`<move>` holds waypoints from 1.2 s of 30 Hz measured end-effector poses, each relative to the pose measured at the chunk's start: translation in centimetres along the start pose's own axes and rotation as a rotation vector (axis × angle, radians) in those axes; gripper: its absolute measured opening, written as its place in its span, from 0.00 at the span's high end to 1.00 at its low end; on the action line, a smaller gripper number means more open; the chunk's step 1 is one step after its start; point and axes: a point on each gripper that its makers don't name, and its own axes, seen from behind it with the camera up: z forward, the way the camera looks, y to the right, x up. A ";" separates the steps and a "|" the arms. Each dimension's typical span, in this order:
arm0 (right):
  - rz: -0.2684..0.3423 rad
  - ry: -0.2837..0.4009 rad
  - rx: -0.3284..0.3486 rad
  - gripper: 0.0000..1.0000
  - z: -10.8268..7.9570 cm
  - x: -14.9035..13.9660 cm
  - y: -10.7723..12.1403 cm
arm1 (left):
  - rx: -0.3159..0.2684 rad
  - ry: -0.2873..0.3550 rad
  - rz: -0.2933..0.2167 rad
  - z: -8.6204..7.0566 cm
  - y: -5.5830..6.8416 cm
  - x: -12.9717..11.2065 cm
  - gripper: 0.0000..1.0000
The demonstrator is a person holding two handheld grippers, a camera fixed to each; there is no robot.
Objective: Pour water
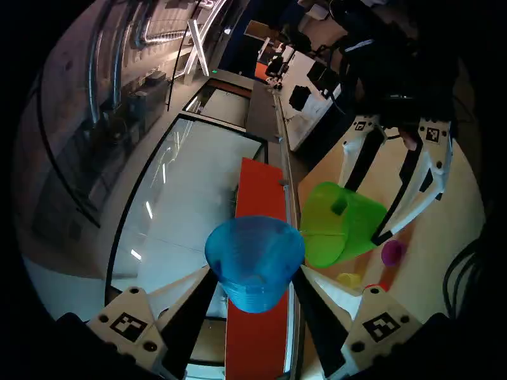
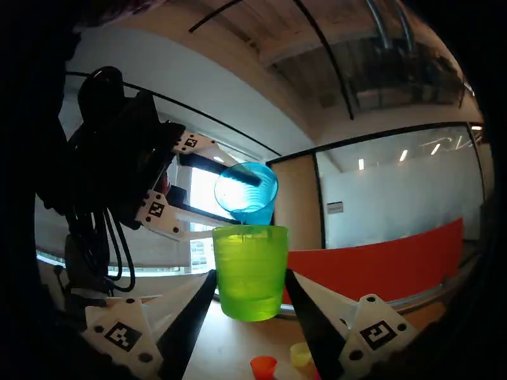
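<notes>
The left gripper [image 1: 253, 273] jaws squeeze the blue cup [image 1: 255, 256]; the right gripper [image 2: 249, 282] jaws squeeze the green cup [image 2: 250, 266]. In the right gripper view the blue cup tips at 12 o'clock, just over the green one, and it is too hard to see if anything pours. A red cup [image 2: 263, 367] at 6 o'clock is cut off.

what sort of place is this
Likely an office or lab workspace: glass partition walls, exposed ceiling pipes, and a long desk carrying dark equipment in the background.
</notes>
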 end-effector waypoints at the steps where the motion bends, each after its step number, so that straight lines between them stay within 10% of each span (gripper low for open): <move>1: 0.000 0.000 0.000 0.19 0.0 0.0 0.0 | 0.001 0.000 0.001 0.0 0.0 0.0 0.20; 36: -0.003 0.007 0.003 0.19 0.0 0.1 0.1 | 0.033 0.011 0.074 -0.2 -0.8 1.1 0.20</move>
